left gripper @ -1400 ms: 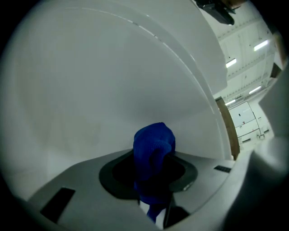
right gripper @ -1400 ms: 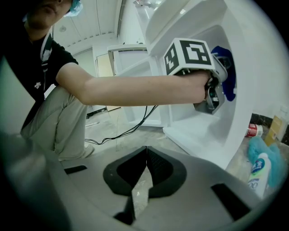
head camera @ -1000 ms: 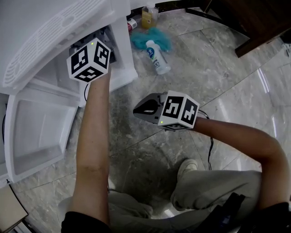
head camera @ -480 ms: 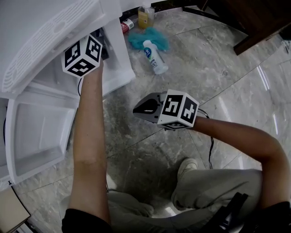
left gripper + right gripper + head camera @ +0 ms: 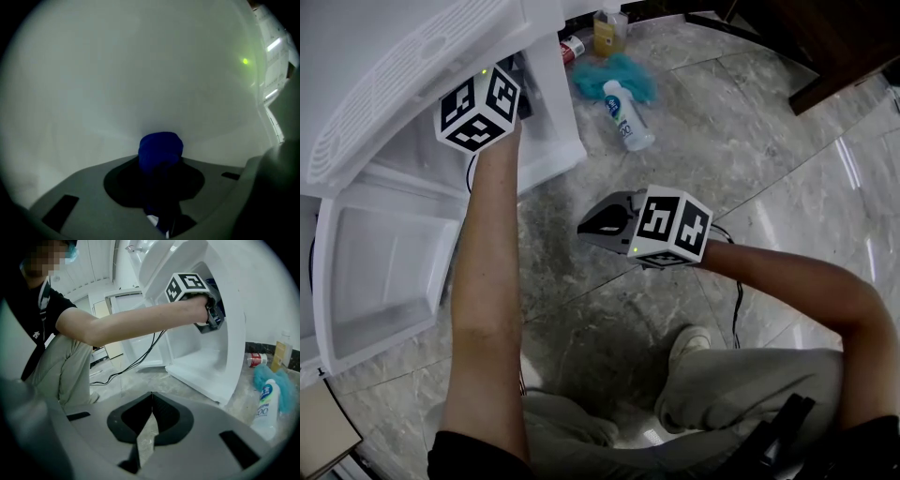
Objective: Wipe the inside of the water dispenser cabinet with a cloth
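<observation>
Left gripper [image 5: 213, 310], inside the water dispenser cabinet [image 5: 234, 333], pinches a bunched blue cloth [image 5: 160, 147]; right gripper [image 5: 151, 401] hangs outside, jaws pressed together, empty.

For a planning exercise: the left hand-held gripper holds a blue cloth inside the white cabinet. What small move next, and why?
Probably sweep the cloth sideways along the cabinet wall: the left hand-held gripper is shut on it, and the wall lies just ahead.

L arm [image 5: 487, 281] is stretched fwd, L gripper [image 5: 159, 165] clamped on blue cloth [image 5: 160, 146]. R arm [image 5: 787, 277] is bent; R gripper [image 5: 602, 223] is held tilted down, jaws together, empty.
</observation>
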Tool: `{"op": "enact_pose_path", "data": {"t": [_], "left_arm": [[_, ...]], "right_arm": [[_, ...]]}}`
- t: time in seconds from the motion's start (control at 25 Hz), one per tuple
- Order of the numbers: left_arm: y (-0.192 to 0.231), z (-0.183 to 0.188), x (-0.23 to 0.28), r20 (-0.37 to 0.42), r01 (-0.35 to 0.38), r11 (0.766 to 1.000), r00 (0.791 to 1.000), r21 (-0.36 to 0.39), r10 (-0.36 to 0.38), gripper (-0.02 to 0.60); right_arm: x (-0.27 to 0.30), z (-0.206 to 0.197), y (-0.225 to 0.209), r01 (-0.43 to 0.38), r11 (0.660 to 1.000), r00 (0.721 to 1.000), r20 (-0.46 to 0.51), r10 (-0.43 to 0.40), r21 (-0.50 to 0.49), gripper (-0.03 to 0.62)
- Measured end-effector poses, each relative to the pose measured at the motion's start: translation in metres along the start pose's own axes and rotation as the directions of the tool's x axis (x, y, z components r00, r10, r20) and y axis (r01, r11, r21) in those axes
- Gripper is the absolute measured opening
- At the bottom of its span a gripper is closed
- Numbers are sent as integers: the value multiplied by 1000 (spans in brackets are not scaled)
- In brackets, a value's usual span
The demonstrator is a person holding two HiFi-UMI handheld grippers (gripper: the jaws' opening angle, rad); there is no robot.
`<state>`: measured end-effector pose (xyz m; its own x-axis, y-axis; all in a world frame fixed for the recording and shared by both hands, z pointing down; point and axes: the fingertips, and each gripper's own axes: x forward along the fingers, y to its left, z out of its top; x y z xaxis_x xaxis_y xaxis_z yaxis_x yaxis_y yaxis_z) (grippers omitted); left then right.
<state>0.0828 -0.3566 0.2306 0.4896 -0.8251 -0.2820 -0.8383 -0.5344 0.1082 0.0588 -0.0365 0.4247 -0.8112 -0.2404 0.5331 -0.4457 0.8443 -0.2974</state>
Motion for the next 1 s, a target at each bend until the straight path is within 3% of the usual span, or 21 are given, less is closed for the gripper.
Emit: {"op": "enact_pose_path", "data": {"t": [0.36, 0.48, 0.64, 0.88, 1.0], "left_arm": [[-9, 2, -15, 22, -18, 999, 1000, -42, 19, 112], [-10, 2, -15, 21, -26, 999, 999, -21, 26, 112], [-1, -1, -1, -23, -12, 1000, 1000, 17, 13, 112], [-1, 0, 1, -63, -1, 1000, 998, 11, 1, 112], [-8, -4, -9, -104, 52, 998, 993, 41, -47, 112]], "right_arm": [[3, 3, 1, -7, 1000, 1000, -1, 7, -2, -2], [4, 4, 2, -10, 1000, 1000, -1, 10, -4, -2], [1, -2, 0, -7, 1000, 1000, -11, 7, 1, -2], [-4, -5, -4, 17, 1000, 1000, -23, -17, 3, -2], [-3, 0, -2, -2, 1000, 1000, -18, 2, -13, -2]]}}
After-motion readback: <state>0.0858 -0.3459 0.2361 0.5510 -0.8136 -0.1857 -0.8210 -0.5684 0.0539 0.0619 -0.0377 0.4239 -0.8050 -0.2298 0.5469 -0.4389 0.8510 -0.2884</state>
